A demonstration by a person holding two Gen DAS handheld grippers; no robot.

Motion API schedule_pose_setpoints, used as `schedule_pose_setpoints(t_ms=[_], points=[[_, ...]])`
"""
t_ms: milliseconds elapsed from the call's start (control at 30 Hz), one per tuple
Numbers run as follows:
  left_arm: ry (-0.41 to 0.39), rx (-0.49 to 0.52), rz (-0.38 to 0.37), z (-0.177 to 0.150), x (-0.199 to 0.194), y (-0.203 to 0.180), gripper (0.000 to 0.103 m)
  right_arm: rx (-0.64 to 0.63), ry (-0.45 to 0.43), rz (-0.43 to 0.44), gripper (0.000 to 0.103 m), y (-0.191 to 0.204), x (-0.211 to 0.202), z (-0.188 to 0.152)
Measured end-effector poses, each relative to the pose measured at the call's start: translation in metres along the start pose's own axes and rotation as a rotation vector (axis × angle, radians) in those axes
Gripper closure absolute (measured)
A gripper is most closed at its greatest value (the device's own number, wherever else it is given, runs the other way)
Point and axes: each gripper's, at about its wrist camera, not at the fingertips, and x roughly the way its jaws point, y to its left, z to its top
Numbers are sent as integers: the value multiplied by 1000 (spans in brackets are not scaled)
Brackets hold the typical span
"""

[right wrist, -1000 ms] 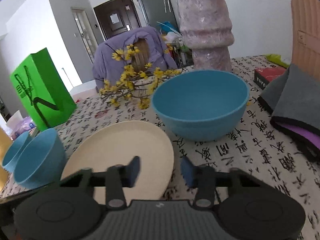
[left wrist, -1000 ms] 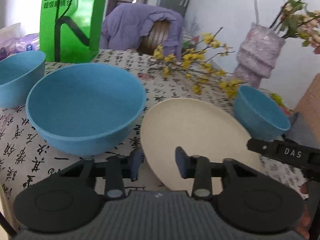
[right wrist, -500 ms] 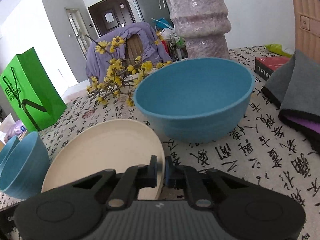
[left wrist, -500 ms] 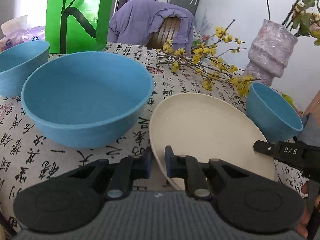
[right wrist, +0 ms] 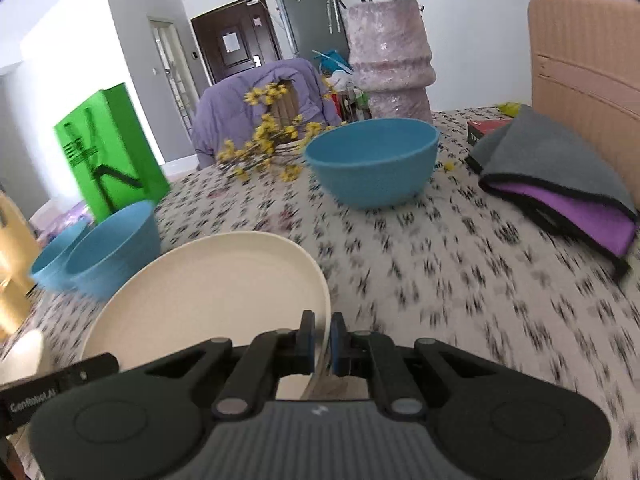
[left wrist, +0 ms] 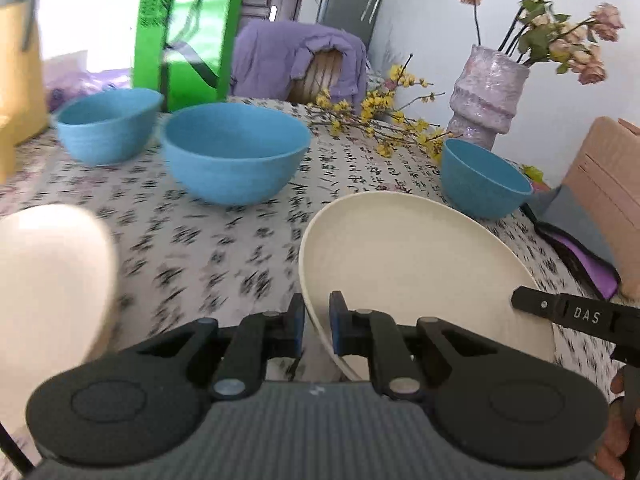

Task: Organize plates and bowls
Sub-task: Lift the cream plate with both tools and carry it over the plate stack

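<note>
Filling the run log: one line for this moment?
left gripper: shut on cream plate rim | right gripper: shut on opposite rim | plate tilted

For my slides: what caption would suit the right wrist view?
Right gripper clamps the cream plate by its rim above a patterned tablecloth; blue bowl beyond.

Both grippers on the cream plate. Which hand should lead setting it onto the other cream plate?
Left, probably. The left gripper clamps the round cream plate's left rim, nearest the second cream plate at that view's left edge. The right gripper holds the opposite rim, farther away.
</note>
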Motion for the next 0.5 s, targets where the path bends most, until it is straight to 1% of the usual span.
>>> schedule_pose_setpoints(t_ms=[233,333,500], points=[[-4,-24,15,-49,-76,21,90,6,-4,44,96,17,-68,-56],[-18,-32,34,-73,-107,30,90,-21,-12,56,96,30,-95,-82],[-22,-59,58,-107,-146,46,90,-39,-9,70,96,45,-131,-124]])
